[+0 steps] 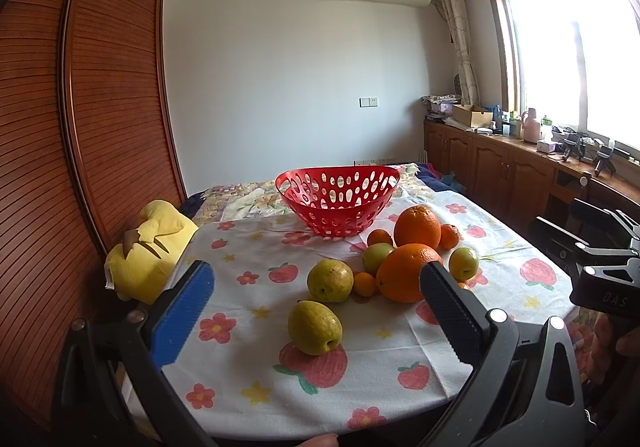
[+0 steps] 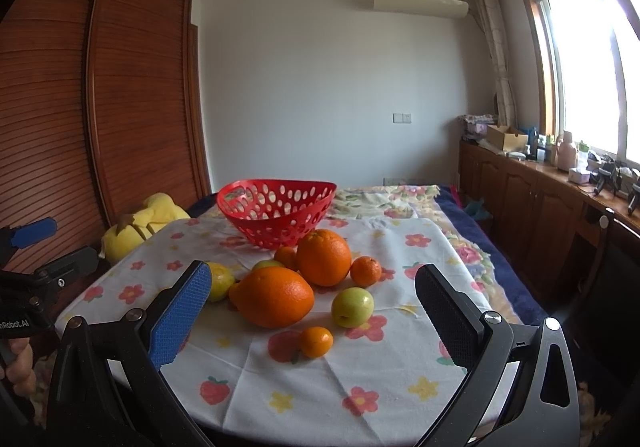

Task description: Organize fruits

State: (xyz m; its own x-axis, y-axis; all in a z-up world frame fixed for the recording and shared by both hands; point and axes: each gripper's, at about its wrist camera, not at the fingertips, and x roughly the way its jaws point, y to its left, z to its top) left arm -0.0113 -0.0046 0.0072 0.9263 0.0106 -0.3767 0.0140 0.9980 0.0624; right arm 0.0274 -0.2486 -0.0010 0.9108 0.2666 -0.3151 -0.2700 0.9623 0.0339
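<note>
Both tongs gape wide, holding nothing: the left gripper frames 2 pears, which the right gripper view mostly hides behind 2 big oranges. Only the right view shows the small mandarin whole. Beyond the fruit, the red basket sits empty on the flowered cloth.

The basket looks like glossy red plastic pierced with oval holes. A matt white cloth printed with flowers and strawberries covers the table, creased along its folds. The oranges have a dimpled, faintly shiny peel; the pears look duller and speckled. The fingers carry finely textured pads, one blue, one black. The wardrobe is ribbed, reddish wood.
</note>
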